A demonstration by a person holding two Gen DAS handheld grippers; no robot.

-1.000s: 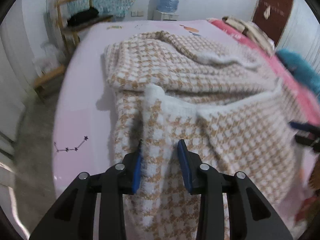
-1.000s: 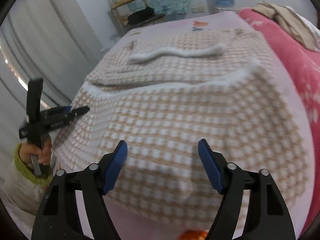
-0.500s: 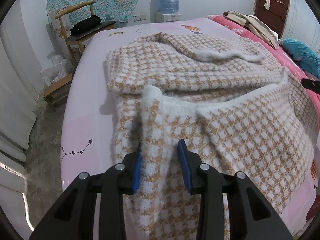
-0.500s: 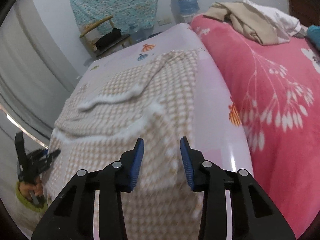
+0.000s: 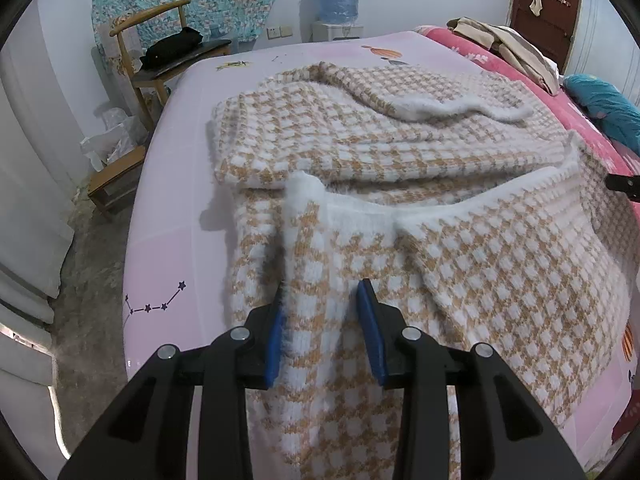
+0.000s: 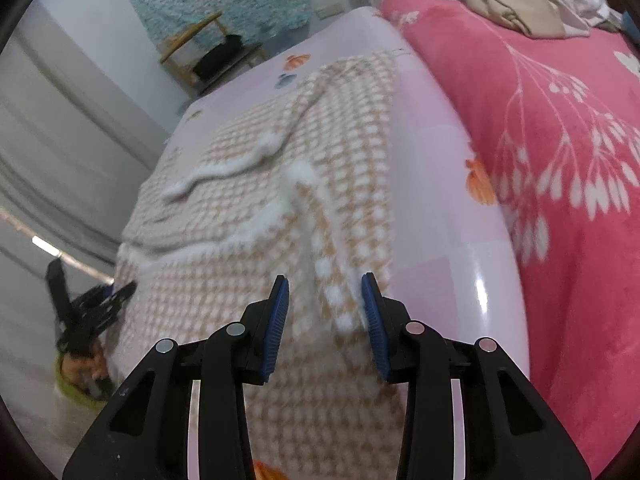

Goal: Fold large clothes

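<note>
A large tan-and-white houndstooth knit sweater (image 5: 400, 152) lies spread on the pink bed sheet (image 5: 180, 184), its far part folded over with fuzzy white trim showing. My left gripper (image 5: 322, 292) is shut on a raised fold at the sweater's near left edge. In the right wrist view the same sweater (image 6: 240, 240) looks blurred. There my right gripper (image 6: 324, 280) is shut on a ridge of fabric at the sweater's right edge, beside bare sheet (image 6: 432, 160). The left gripper (image 6: 120, 294) shows at the far left, held by a hand in a green cuff.
A red floral blanket (image 6: 560, 160) covers the bed's right side, with a pile of beige clothes (image 5: 508, 44) and a teal item (image 5: 600, 100) on it. A wooden chair (image 5: 168, 40), a low stool (image 5: 116, 180) and a water dispenser (image 5: 338, 0) stand beyond the bed.
My right gripper swept from the sweater's middle to its right edge and its jaws narrowed onto a fold of fabric. The left gripper kept its hold and place.
</note>
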